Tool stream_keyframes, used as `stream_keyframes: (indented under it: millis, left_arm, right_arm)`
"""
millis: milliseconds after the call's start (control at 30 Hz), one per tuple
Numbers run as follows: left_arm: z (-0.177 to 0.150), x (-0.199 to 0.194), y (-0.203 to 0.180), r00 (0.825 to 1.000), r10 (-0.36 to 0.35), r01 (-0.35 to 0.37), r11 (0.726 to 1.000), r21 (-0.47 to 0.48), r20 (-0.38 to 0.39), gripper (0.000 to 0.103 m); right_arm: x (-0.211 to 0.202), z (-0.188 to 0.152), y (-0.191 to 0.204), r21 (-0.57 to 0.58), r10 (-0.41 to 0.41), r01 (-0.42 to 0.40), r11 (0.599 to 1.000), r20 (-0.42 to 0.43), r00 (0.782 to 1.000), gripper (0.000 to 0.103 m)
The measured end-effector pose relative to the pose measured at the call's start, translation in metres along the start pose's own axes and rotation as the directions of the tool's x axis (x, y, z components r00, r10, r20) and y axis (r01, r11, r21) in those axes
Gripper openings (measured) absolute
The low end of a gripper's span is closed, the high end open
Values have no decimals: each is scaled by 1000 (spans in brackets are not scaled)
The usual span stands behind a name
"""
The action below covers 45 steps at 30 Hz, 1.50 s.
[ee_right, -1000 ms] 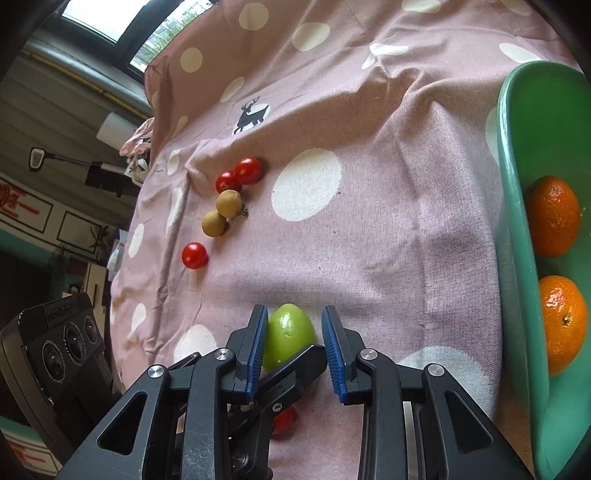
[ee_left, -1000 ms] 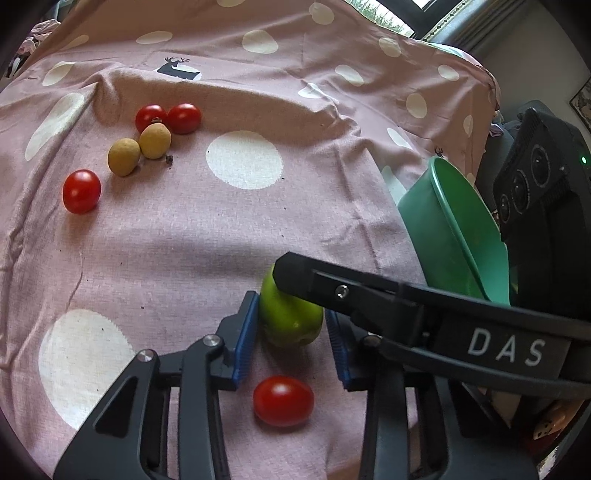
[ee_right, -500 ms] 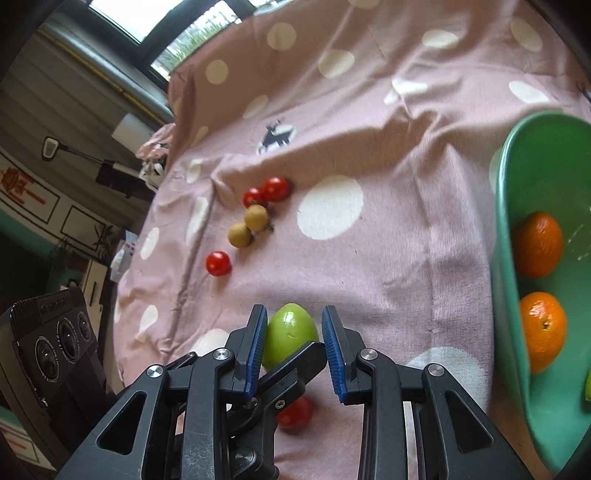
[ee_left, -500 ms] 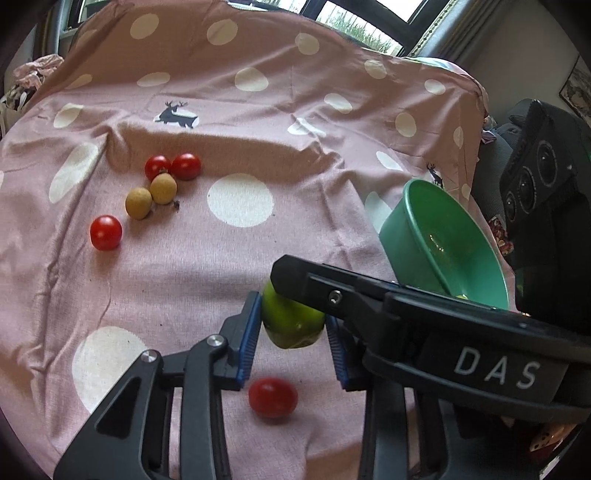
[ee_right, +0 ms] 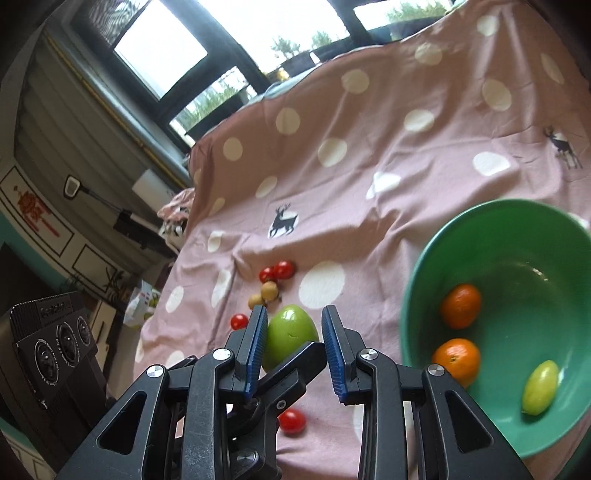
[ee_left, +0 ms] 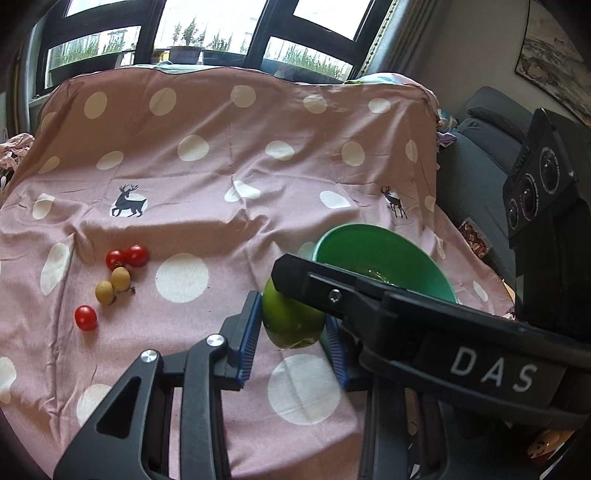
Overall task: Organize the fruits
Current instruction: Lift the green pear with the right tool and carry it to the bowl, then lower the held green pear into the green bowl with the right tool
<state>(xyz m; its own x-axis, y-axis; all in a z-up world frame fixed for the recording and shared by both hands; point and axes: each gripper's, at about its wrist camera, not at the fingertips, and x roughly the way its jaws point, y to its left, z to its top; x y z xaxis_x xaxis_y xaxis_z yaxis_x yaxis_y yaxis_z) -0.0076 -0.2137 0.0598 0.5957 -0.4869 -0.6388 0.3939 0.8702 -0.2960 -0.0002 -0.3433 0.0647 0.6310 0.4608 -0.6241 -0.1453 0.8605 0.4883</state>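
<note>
Jaws of the left gripper (ee_left: 291,330) closed on a green fruit (ee_left: 291,321), blue pads pressed to both its sides; fruit held off the cloth, centre of the left wrist frame. Right gripper (ee_right: 293,347) has its jaws spread apart, gripping nothing; seen from the right wrist, the green fruit (ee_right: 291,338) sits between its pads, touching or nearly touching the left pad, with a clear gap at the right one. One black finger of the right gripper crosses over the fruit in the left wrist view.

Green bowl (ee_right: 417,295) at right of the right wrist frame, on the pink spotted cloth (ee_left: 221,166) covering the surface. Inside: two oranges, upper (ee_right: 460,305) and lower (ee_right: 457,360), and a small yellow-green fruit (ee_right: 540,387) lower right. In the left wrist view the bowl (ee_left: 332,240) lies just behind the held fruit, partly hidden.

Left of centre on the cloth: two cherry tomatoes (ee_left: 127,256) touching, two tan round fruits (ee_left: 112,285) just below them, a single tomato (ee_left: 85,317) lower left. Another tomato (ee_right: 291,421) lies on the cloth beneath the grippers, low in the right wrist frame.

Windows (ee_left: 207,29) along the top of both frames.
</note>
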Motion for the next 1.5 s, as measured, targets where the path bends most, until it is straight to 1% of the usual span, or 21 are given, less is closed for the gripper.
stream_keyframes:
  millis: [100, 233, 367, 600, 867, 1033, 1300, 1500]
  left_arm:
    - [6, 7, -14, 1000, -24, 24, 999, 23, -5, 33]
    - [11, 15, -39, 1000, -24, 24, 996, 83, -5, 33]
    - [16, 26, -52, 998, -59, 61, 995, 82, -22, 33]
    - [18, 43, -77, 996, -71, 77, 988, 133, -45, 33]
    - [17, 67, -91, 990, -100, 113, 984, 135, -96, 33]
    - [17, 78, -92, 983, -131, 145, 984, 104, -130, 33]
    - [15, 92, -97, 974, -161, 176, 981, 83, -162, 33]
    - [13, 100, -99, 968, -171, 187, 979, 76, -183, 33]
  right_arm:
    - [-11, 3, -12, 23, -6, 5, 1000, 31, 999, 33]
    - [-25, 7, -31, 75, -5, 0, 997, 60, 998, 33]
    - [-37, 10, -49, 118, -7, -4, 993, 91, 996, 33]
    - [-54, 10, -78, 188, -14, -11, 982, 127, 992, 33]
    - [-60, 8, -101, 236, -64, 33, 971, 125, 990, 33]
    - [-60, 7, -117, 270, -57, 24, 963, 114, 992, 33]
    - [-60, 7, -126, 279, -104, 74, 957, 94, 990, 33]
    - [-58, 6, -135, 302, -115, 87, 949, 77, 990, 33]
